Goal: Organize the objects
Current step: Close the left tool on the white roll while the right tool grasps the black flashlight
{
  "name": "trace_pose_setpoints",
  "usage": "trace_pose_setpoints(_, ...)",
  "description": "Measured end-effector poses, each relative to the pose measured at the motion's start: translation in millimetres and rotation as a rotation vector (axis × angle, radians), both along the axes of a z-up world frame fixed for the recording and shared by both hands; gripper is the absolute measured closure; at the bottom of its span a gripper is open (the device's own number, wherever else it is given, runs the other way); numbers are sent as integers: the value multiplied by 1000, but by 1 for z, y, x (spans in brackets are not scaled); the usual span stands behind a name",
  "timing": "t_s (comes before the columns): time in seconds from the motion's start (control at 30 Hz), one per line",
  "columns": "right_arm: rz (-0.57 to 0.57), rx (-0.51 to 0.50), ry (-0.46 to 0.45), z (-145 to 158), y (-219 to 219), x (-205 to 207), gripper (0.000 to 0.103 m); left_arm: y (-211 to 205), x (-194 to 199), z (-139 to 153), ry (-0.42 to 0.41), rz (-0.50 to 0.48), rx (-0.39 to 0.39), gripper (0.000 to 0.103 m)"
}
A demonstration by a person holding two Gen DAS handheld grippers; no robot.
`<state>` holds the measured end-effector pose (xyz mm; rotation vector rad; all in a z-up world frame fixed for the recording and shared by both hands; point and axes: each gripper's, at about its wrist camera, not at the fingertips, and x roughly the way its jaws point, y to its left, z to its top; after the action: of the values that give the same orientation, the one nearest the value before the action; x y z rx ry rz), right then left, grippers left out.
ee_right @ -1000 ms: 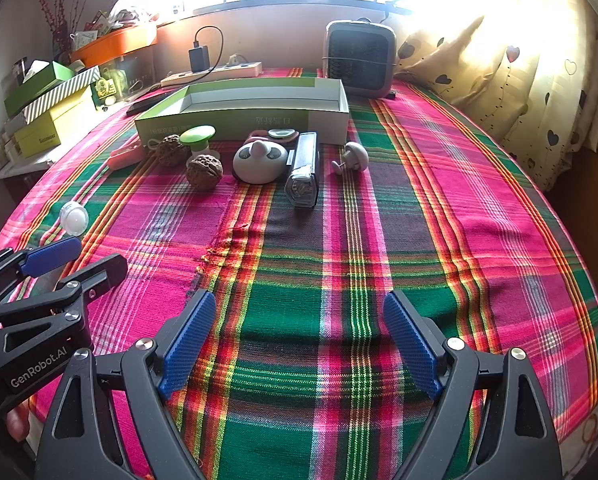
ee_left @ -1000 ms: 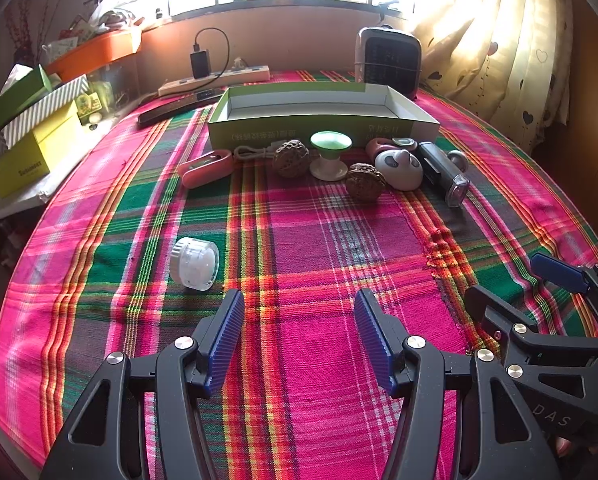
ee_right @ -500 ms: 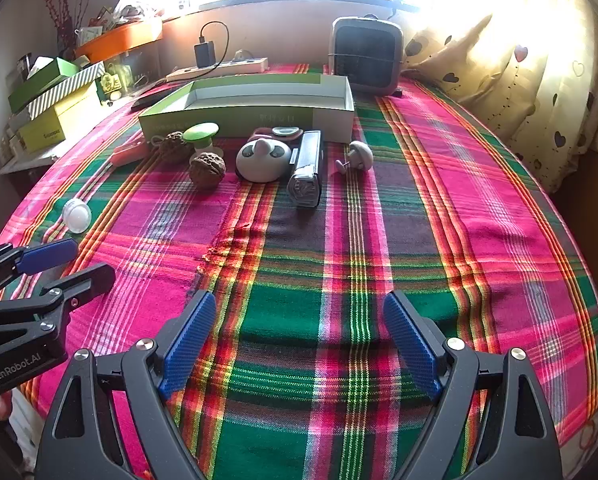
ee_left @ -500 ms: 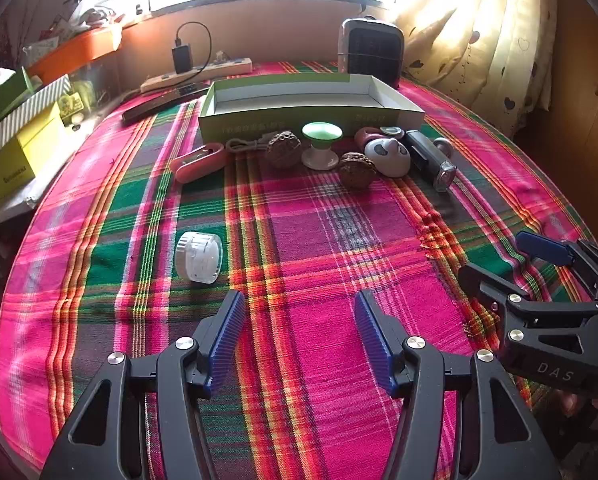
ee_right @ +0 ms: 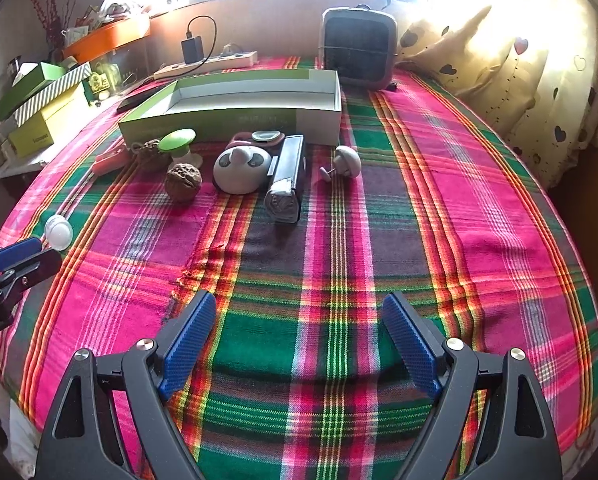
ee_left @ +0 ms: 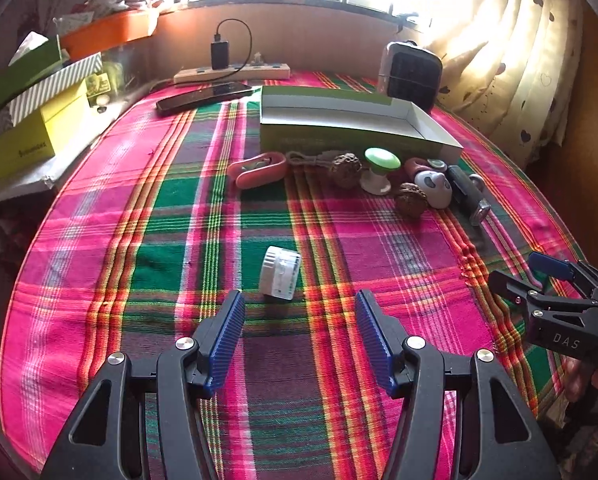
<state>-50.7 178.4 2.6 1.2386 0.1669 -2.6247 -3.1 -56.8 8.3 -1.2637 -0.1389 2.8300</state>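
A bright plaid cloth [ee_right: 439, 208] in pink, green and orange covers the surface, sunlight pouring in from the window behind. At the far edge sit a power strip [ee_left: 231, 73] with a charger plugged in and a small dark heater [ee_right: 358, 47]; heart-print curtains [ee_right: 539, 80] hang along the right edge, and stacked green and yellow boxes [ee_left: 31, 120] crowd the left. An open green box [ee_right: 235, 108] lies toward the far side, with small objects lined up along its near wall: two walnuts, a green-topped knob, a panda-faced gadget [ee_right: 241, 168], a dark flashlight. Alone nearer the left edge lies the white round cap [ee_left: 279, 273]. The left gripper [ee_left: 299, 316] has its jaws spread wide and empty, the cap just ahead of the tips, a touch toward the left jaw. The right gripper [ee_right: 297, 320] is wide and empty too, over bare cloth near the front edge.
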Motion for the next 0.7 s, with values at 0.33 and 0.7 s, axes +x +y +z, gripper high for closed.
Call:
trace_pose_setpoints(0.33, 20, 19, -16, 2, -5, -22, 21, -11, -16, -7, -31, 22, -16, 47)
trace_pose_setpoints(0.7, 32, 10, -23, 2, -13, -45, 30, -23, -29, -7, -31, 49, -13, 57)
